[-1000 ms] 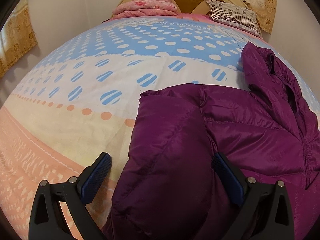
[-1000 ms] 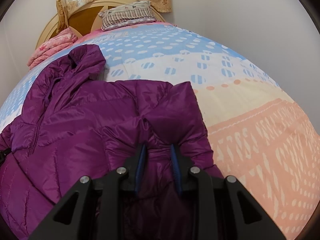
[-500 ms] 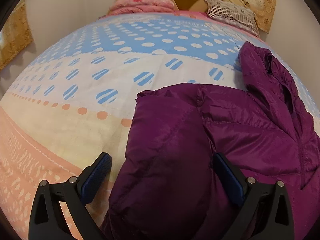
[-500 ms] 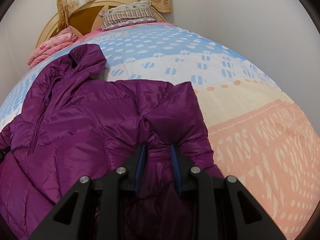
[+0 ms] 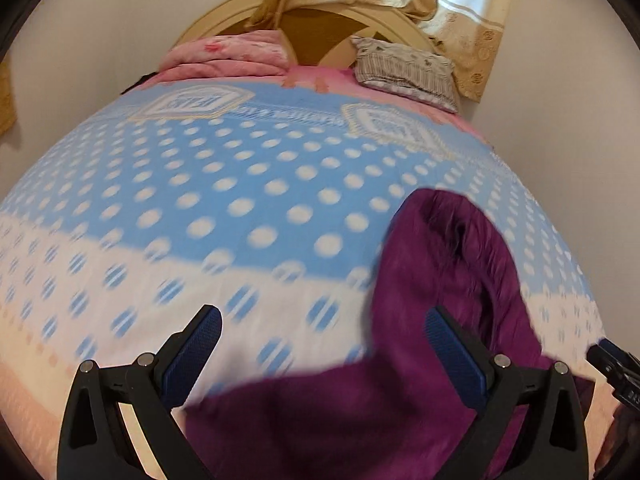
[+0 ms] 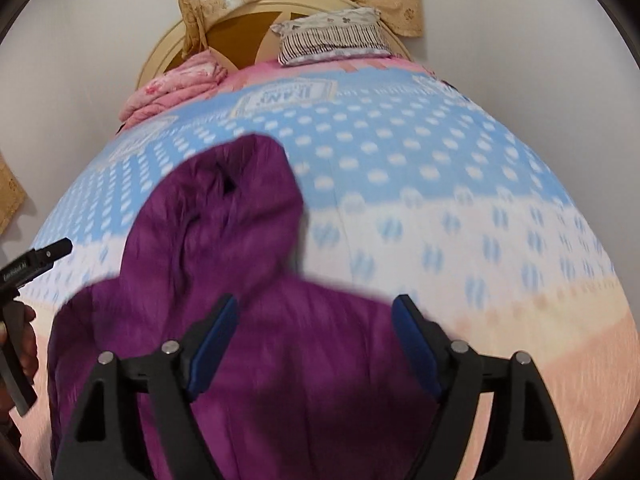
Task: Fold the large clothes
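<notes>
A purple puffer jacket [image 5: 420,360] lies on the dotted bed cover [image 5: 240,200], its hood [image 5: 448,240] pointing toward the headboard. My left gripper [image 5: 324,344] hovers open above the jacket's left edge, nothing between its blue pads. In the right wrist view the jacket [image 6: 224,264] spreads under my right gripper [image 6: 316,320]. That gripper's jaws are opening wide, and the fabric lies below them untouched by the pads. Each gripper shows at the other view's edge: the right gripper [image 5: 612,364], and the left gripper [image 6: 36,260] held by a hand [image 6: 24,340].
A folded pink blanket [image 5: 228,56] and a striped pillow [image 5: 404,68] lie at the head of the bed against a round wooden headboard [image 5: 320,28]. A beige curtain [image 5: 460,0] hangs above. Pale walls close in on both sides of the bed.
The right gripper let go of the pinched jacket fold and opened wide. Both grippers rose and tilted up, so the jacket sits lower in both views. The left stayed open.
</notes>
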### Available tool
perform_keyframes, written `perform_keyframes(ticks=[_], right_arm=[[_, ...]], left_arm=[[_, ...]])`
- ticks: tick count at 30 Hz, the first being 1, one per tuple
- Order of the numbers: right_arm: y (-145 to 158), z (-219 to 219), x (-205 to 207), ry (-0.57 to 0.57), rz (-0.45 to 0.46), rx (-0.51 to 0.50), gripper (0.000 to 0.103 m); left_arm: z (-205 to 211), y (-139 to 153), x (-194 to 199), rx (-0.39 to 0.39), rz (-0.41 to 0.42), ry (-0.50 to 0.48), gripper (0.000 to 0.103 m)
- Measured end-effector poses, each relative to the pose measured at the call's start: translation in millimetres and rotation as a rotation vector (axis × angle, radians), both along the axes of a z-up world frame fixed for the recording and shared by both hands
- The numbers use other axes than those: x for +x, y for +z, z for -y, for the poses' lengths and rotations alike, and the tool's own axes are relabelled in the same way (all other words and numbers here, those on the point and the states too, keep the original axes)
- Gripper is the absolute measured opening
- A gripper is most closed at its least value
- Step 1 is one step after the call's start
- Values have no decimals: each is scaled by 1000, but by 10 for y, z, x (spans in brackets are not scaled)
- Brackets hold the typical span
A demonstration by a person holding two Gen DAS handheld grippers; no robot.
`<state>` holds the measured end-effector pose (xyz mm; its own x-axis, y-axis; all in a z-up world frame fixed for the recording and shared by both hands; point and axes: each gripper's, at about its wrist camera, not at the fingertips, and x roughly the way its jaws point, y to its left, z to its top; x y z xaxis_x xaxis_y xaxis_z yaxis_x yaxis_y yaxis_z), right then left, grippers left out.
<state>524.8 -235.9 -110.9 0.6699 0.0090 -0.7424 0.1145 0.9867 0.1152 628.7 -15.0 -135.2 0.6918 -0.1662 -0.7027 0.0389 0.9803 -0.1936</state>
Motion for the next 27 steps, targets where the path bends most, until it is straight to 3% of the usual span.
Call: perform_keyframes(ticks=[7,13,14,15,16,17,18,19,20,27], right_arm=[[-220,-49,873,20,-5,8,86],[-537,-32,1407,24,-52,12,86],[-600,-24,1468,21,-65,13,86],[-661,-19,1518,25,-78,21,85],[-726,-21,1566,38,-98,28,71],[-806,-47,1612,61,-134,24,55],[-828,-87,1606,75,-141,-6,29],[-800,-115,1574,90,-125,-27,13],[-766,-139,1530,109,-122,-22,7],[-168,-127,881,116,46,-68,6]], left_arm=[[353,-225,706,52,-34,-64,102],[509,-511,1047,81,-56,-126,100],[518,-541,1070,78,-55,-142,89],[533,-595,1100,51,-63,-177,63],[548,-637,1122,16,-81,-209,46],[565,-674,1143,-11,-103,-243,3],[590,-699,1149,-21,-120,-271,2],[610,-663,1098,-6,-89,-276,2],[624,-613,1046,2,-58,-286,2],[582,-42,532,42,104,-323,2]])
